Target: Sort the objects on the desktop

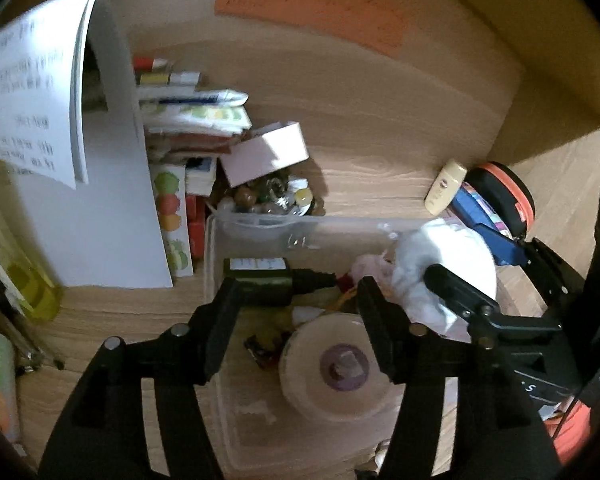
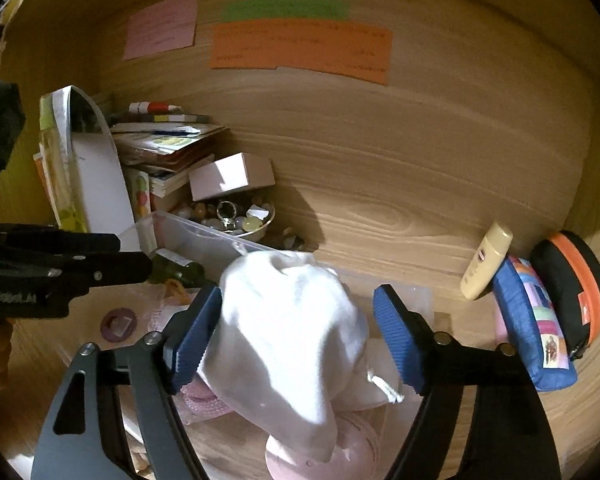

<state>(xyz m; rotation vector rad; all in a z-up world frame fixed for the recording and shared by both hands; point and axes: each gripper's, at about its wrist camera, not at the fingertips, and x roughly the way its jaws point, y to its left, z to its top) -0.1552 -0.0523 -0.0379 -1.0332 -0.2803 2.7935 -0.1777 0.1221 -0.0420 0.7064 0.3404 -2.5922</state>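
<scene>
A clear plastic bin (image 1: 220,248) sits on the wooden desk and holds a dark green bottle (image 1: 268,280), a round cream jar with a purple centre (image 1: 336,364) and a white cloth (image 1: 432,264). My left gripper (image 1: 296,304) is open above the bin, its fingers either side of the jar and the bottle's neck. My right gripper (image 2: 298,320) is open around the white cloth (image 2: 284,320), which lies between the blue pads (image 2: 396,340) over the bin; the left pad touches it. The bottle also shows in the right wrist view (image 2: 176,270).
A pile of books and papers (image 1: 192,120), a pink box (image 1: 268,152) and a bowl of beads (image 1: 276,196) stand behind the bin. A cream tube (image 2: 486,266), a blue pouch (image 2: 536,320) and a black-orange case (image 2: 576,296) lean at the right wall. A white booklet (image 1: 32,80) stands left.
</scene>
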